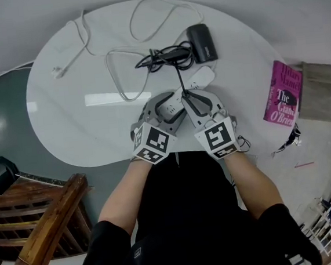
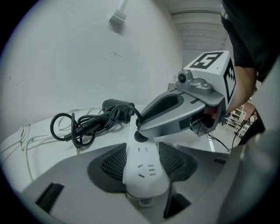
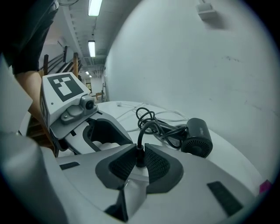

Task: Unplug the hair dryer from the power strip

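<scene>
A white power strip (image 1: pixel 200 77) lies on the round white table (image 1: pixel 65 121). My left gripper (image 2: pixel 142 151) has its pads against both long sides of the strip (image 2: pixel 142 170). The hair dryer's black plug (image 2: pixel 140 136) stands in a socket further along the strip. My right gripper (image 3: pixel 140 153) is shut on that plug (image 3: pixel 139 158), its pads tight on either side. The black cord (image 1: pixel 179 78) runs from the plug to a coiled bundle (image 1: pixel 164 56) beside the black hair dryer (image 1: pixel 202 43). In the head view both grippers sit side by side, left (image 1: pixel 164 107) and right (image 1: pixel 196 100).
A long white cable (image 1: pixel 119 75) loops over the far half of the table and ends in a plug (image 1: pixel 59 71) at the left. A pink book (image 1: pixel 283 97) lies off the table's right edge. A wooden chair (image 1: pixel 43 228) stands at the lower left.
</scene>
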The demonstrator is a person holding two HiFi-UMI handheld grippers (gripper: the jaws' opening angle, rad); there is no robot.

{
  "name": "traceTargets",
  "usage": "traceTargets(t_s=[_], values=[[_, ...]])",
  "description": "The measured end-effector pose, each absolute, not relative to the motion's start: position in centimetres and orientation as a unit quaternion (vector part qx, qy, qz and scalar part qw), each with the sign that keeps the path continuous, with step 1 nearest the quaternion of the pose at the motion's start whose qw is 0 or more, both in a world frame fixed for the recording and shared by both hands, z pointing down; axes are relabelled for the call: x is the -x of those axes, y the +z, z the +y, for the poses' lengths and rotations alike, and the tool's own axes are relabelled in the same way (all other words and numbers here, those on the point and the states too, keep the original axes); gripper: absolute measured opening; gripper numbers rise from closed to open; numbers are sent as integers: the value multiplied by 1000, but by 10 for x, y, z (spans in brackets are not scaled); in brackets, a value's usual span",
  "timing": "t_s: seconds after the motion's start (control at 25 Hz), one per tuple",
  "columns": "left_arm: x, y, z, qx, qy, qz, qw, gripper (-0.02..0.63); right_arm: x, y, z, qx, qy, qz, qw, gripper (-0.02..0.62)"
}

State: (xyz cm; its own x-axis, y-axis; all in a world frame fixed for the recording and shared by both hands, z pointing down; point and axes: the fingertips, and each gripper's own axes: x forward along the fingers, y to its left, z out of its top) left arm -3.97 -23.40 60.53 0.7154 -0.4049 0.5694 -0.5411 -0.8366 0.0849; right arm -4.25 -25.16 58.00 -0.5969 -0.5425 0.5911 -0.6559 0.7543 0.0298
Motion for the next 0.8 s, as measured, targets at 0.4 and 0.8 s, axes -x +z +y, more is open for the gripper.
traceTargets(t_s=[0.4,0.8], values=[[40,605,-234,-920,285,-236,130,238,48,579,-256,-318,110,-897,287,66],[35,598,-236,-922,289,-236,104,161,49,577,-256,-318,94,-900,284,64]])
